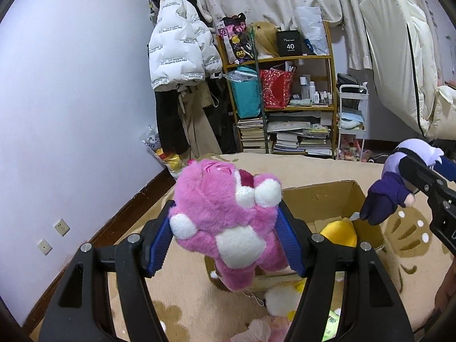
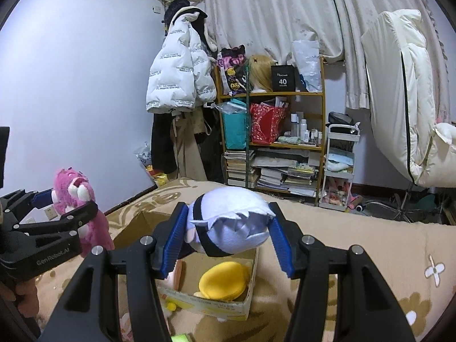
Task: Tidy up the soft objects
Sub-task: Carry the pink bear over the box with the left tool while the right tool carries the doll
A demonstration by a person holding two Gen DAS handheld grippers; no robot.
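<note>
Beige patterned bedspread (image 2: 356,245), cardboard box (image 1: 327,196) at 12 o'clock. Your left gripper (image 1: 225,239) pinches pink plush bear (image 1: 225,222); right gripper (image 2: 226,235) clamps lavender plush doll (image 2: 230,222) above box. Both probably light, squashy; grip mid-body

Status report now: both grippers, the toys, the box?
Left gripper shut on pink bear. Right gripper shut on lilac doll, above cardboard box. Yellow plush already inside. Nothing blocking.

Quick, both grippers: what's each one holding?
Left gripper: shut on the pink plush bear.
Right gripper: shut on the lavender plush doll.
</note>
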